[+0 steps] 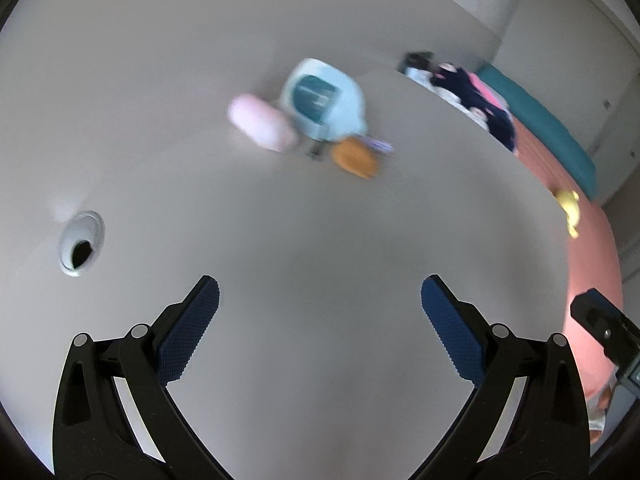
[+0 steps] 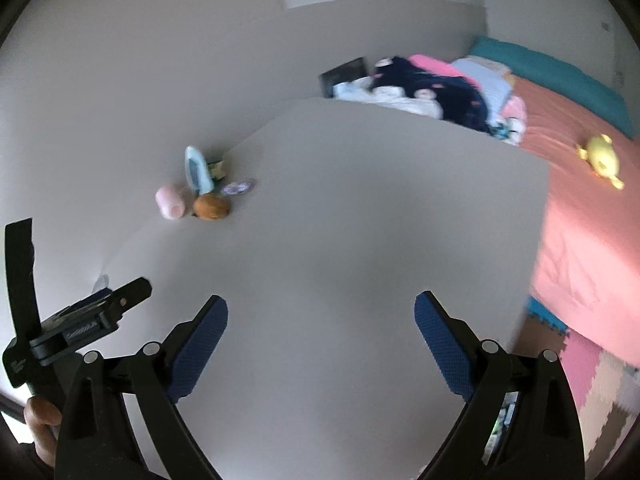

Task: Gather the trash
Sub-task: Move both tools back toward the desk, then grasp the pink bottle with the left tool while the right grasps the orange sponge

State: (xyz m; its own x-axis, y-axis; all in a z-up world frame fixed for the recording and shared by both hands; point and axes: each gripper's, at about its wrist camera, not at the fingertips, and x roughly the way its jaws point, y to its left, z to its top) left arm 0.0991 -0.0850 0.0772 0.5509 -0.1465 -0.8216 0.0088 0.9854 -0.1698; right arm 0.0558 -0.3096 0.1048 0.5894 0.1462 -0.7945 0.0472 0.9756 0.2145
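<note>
across both wrist views motion blur smears the small things on the white counter (image 1: 320, 240), so their edges and any printing cannot be read. at the counter's far side sits a cluster of 4 items: a pale pink cylinder (image 1: 262, 126) lying on its side, a light blue packet (image 1: 324, 98) with a dark teal panel standing just behind it, an orange-brown rounded lump (image 1: 355, 157) in front, and a small purple-and-white scrap (image 1: 378, 145) just beside the lump. these may be the trash, though the blur leaves what each one is unclear.

the left wrist view shows a round cable grommet (image 1: 81, 244) with a dark hole in the counter at left; the right wrist view shows it barely, mostly behind the other gripper's body. the right view shows more of the pink bed (image 2: 580, 216) past the counter's edge, with a yellow soft toy (image 2: 600, 156), a heap of dark blue, pink and white clothes (image 2: 432, 88), and foam floor tiles at lower right. a bit of a hand (image 2: 40, 416) is cut off at that view's lower left.

the left gripper (image 1: 320, 300) has its blue pads spread wide with only bare counter between them. the right gripper (image 2: 321, 312) is likewise spread wide and empty. both hang well apart from the cluster.
</note>
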